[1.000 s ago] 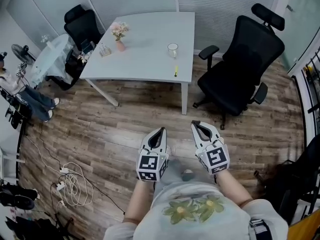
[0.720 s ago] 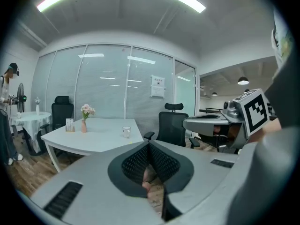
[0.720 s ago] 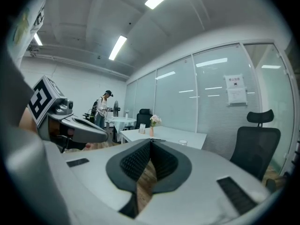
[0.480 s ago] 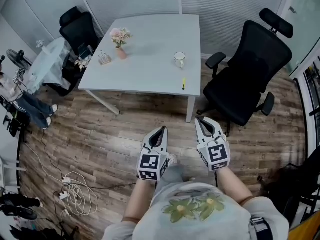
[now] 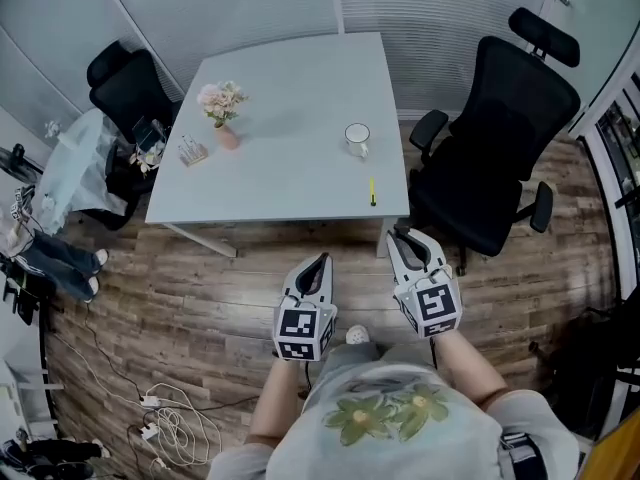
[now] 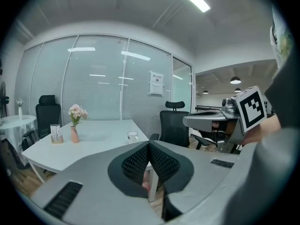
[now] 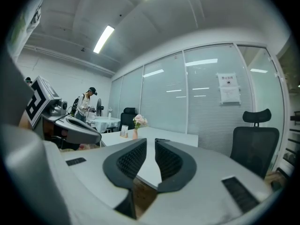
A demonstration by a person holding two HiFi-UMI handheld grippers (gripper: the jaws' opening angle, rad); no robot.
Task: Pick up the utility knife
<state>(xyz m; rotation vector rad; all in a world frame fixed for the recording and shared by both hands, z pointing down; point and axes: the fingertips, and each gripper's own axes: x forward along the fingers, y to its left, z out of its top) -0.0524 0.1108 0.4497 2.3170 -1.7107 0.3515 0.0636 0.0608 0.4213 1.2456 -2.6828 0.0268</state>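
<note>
Utility knife: slim yellow tool lying flat on the table, close to its near right corner and just nearer than the mug; neither gripper touches it.
Left gripper: jaws closed tip to tip with nothing between them; held above the wooden floor, short of the table's near edge.
Right gripper: jaws a narrow slit apart, having just been opening; nothing lies between the pads; tips near the table's near right corner, with the knife beyond them and apart.
Table: pale, rectangular, standing before a glazed partition with blinds.
Mug: white, upright, near the table's right edge.
Vase of flowers: pink blooms in a small vase, upright on the table's left part, beside a small stand.
Office chair: black, high-backed, at the table's right side.
Second chair: black, at the table's far left corner.
Cables: white coil on the floor, lower left.
</note>
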